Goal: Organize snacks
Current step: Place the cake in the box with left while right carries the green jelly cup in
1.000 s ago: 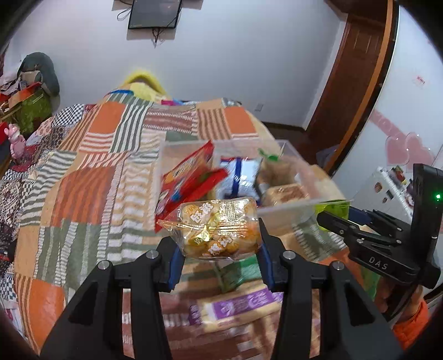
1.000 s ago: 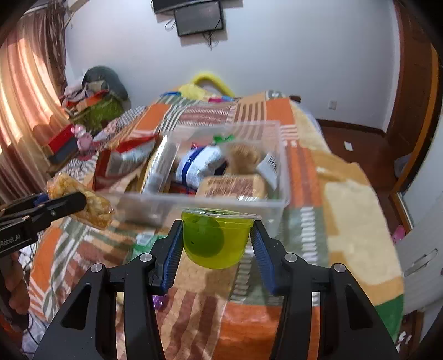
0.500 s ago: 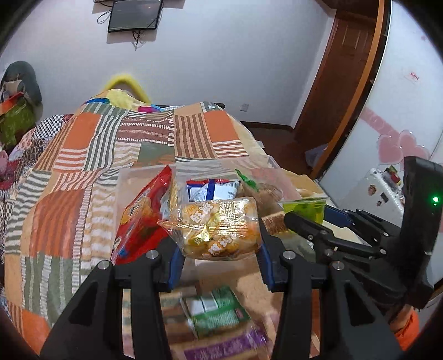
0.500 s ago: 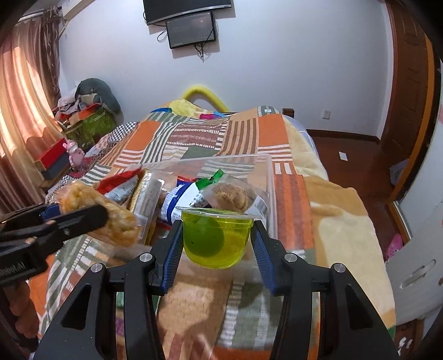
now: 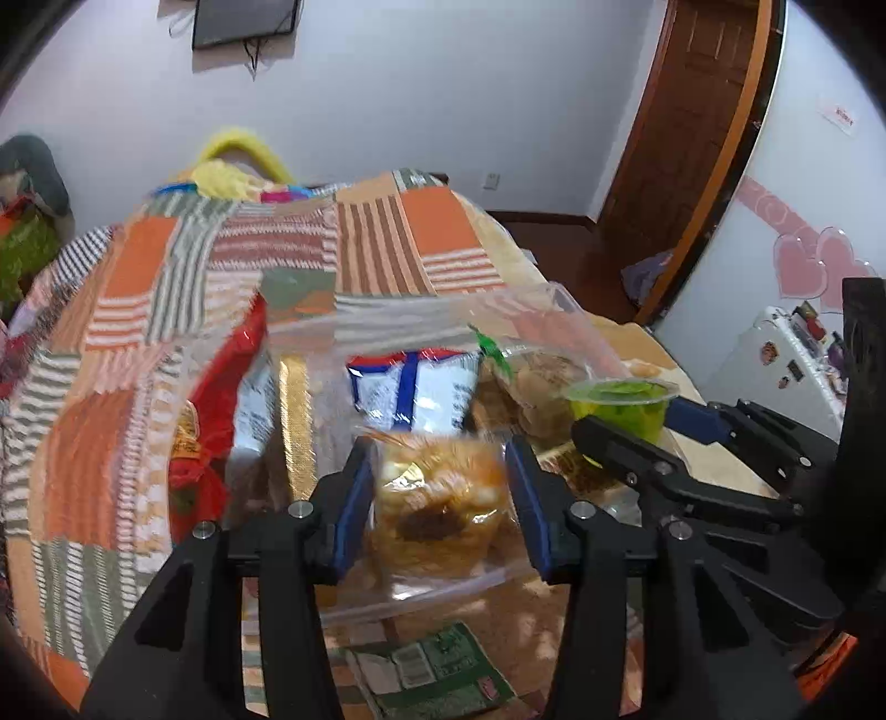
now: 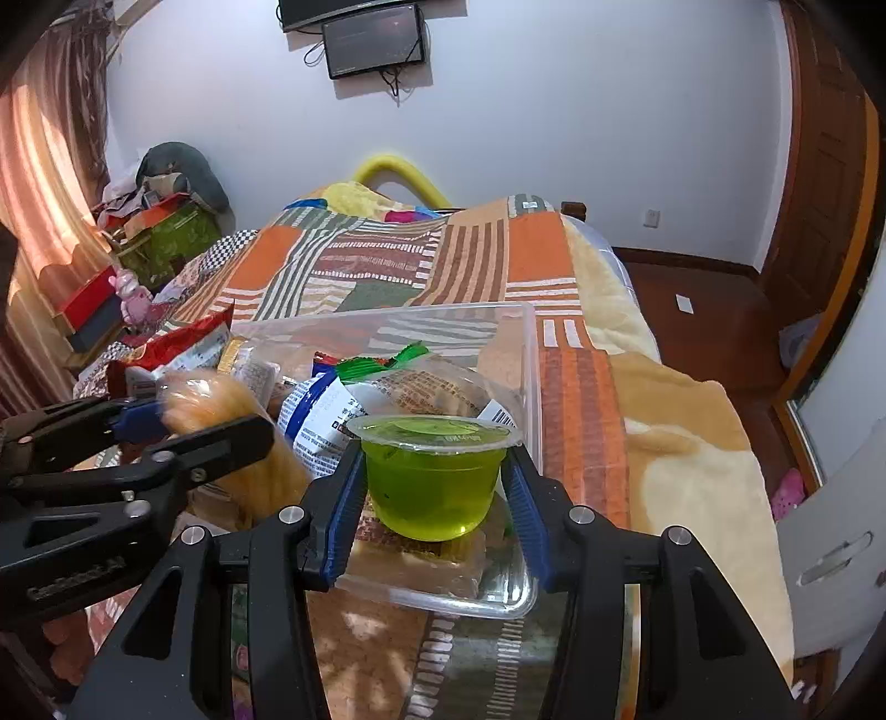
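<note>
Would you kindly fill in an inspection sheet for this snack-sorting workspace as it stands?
Surface: bed under a patchwork blanket.
Job's things: clear plastic bin holding packets; green jelly cup; bag of golden snacks; green packet outside the bin.
Clutter: boxes and a toy beside the bed.
Grippers: left gripper opening, bag between its fingers; right gripper gripping the cup, over the bin.
Cables: wires under the wall screen.
Surroundings: wooden door, curtain.

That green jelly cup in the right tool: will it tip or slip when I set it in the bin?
Probably stable if set flat: the green jelly cup is squat. Its tapered, smooth plastic sides could slip downward between the pads. It may tip if landed on the uneven packets in the clear bin.
</note>
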Motion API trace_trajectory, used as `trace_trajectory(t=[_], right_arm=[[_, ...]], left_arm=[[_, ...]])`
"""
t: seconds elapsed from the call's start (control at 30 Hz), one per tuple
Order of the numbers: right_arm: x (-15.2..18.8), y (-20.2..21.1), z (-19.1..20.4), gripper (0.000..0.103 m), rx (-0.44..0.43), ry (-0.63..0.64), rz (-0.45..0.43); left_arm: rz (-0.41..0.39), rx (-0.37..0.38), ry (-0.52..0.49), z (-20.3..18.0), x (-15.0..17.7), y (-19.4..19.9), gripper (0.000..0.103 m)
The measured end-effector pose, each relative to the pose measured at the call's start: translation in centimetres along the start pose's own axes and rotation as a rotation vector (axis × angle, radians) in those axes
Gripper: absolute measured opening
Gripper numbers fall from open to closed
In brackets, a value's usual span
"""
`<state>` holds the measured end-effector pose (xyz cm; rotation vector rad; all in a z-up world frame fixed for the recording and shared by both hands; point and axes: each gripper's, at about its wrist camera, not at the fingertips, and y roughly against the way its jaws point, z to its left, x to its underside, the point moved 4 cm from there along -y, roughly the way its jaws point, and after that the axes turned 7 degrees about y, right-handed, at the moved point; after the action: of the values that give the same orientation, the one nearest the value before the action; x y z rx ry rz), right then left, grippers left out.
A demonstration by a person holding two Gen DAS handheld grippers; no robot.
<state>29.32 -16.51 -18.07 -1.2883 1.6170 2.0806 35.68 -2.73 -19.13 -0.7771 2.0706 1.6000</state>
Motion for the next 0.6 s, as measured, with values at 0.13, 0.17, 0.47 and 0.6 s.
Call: trace_trajectory(t=[0.13,0.17,0.47,0.6], right_arm=[[-0.1,0.3,0.0,0.046,0.008,0.009,0.011],[0.0,0.6,0.1,0.046,0.008,0.012,0.013],[-0.1,4.4,0.8,0.062,0.029,0.045,-0.06],[0.3,5.9,1.5,0.062,0.007,0.053,-0.074]], left_arm=[[-0.015,0.003,0.009,0.1,0.1,0.8,0.051],[-0.023,0.008,0.003,0.0,0.2,1.3,0.051],[-0.102,-0.007,-0.071,-0.7,1.7,7.2,0.067],[-0.097,-0.026,-0.075,0.4,3.0,8.7,0.071]])
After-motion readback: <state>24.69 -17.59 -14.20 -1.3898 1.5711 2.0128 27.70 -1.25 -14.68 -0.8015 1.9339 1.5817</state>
